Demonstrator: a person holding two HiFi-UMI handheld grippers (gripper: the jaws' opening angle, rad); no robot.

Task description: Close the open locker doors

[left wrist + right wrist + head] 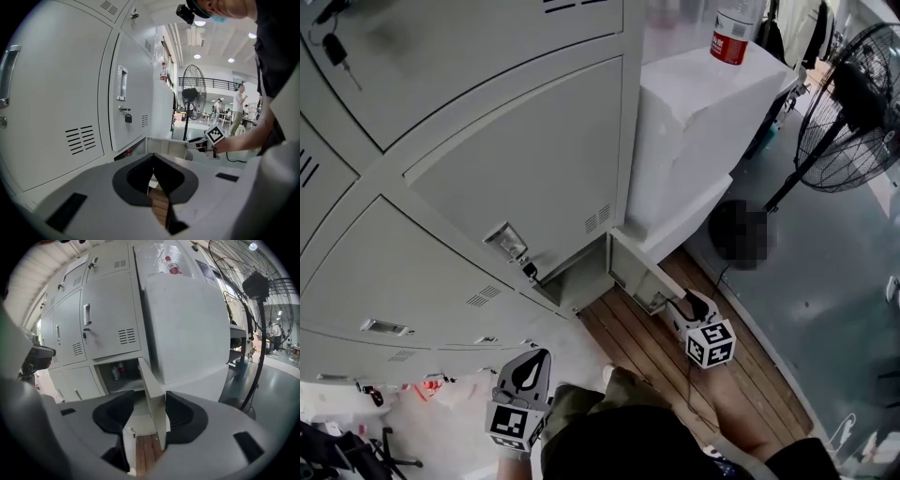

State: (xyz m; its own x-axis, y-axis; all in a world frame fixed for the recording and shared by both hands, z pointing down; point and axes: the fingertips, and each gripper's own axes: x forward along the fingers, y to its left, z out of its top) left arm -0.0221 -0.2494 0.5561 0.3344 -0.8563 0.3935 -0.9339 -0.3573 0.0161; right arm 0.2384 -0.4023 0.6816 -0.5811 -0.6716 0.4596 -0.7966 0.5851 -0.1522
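The bank of lockers (516,178) is shut except for one compartment (578,277) at its bottom right corner. There the open door (642,277) stands out square from the front, over the plank floor (675,375).

The right gripper (675,309) is set at the door's free edge. Its jaws are held wide, with the edge between them and no pad seen pressing. The left gripper (532,367) is held low in front of the bank, its jaws drawn together on nothing.

Step in hand, as judged: the door is to be swung home. It is best pushed by the outer jaw laid flat near the free edge, far from the hinge. It should be followed round its arc until it sits flush, not clamped.

Clearance: the white block (703,131) stands just beside the hinge side, and a fan (853,103) well apart. The swing path toward the compartment appears unobstructed. Bottles (115,372) are noted well inside the compartment.
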